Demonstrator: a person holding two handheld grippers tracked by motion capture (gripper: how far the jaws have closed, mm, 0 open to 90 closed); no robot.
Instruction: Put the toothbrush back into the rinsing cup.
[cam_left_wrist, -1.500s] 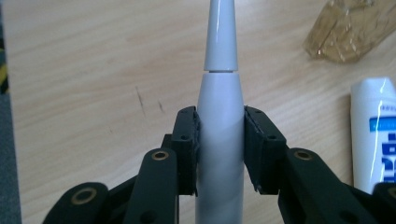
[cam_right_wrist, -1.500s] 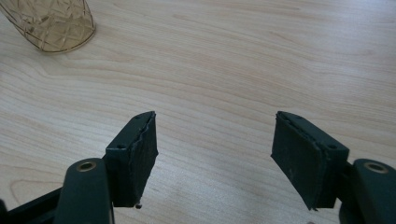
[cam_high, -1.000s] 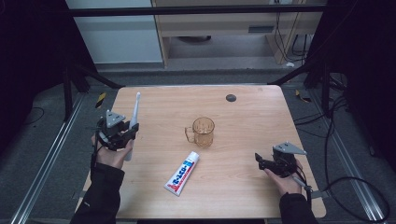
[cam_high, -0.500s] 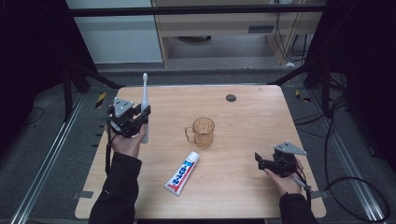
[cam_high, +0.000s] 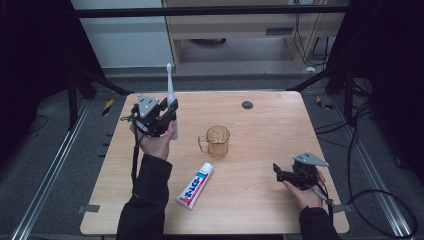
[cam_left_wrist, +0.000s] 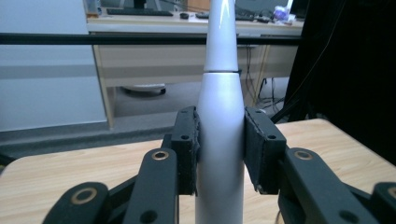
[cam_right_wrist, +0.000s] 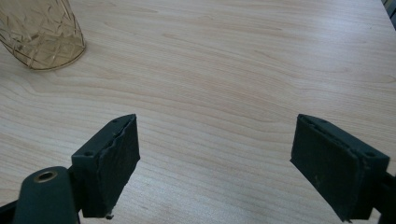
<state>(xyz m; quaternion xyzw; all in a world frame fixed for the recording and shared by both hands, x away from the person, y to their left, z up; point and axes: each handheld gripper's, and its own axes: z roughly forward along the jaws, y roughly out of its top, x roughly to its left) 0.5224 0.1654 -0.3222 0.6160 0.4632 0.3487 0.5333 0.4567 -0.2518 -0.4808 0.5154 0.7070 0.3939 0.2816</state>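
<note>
1. An amber mug (cam_high: 217, 141) stands upright near the middle of the wooden table (cam_high: 260, 125), its handle turned toward the left gripper's side.
2. Left of the mug and raised above the table, the left gripper (cam_high: 167, 114) pinches a white toothbrush (cam_high: 171, 100) by its thick handle. The brush stands upright with its head at the top.
3. In the left gripper view, both black pads press against the toothbrush (cam_left_wrist: 220, 140) handle, one on each side.
4. A toothpaste tube (cam_high: 194, 185) lies flat on the table, just in front of the mug toward the person, apart from it.
5. Right of the mug and nearer the person, the right gripper (cam_high: 278, 171) sits low by the table with its jaws spread wide and nothing between them.
6. In the right gripper view, the mug (cam_right_wrist: 41, 33) stands ahead and to the left of the spread jaws.
7. A small dark round disc (cam_high: 247, 105) lies beyond the mug, near the table's far edge.
</note>
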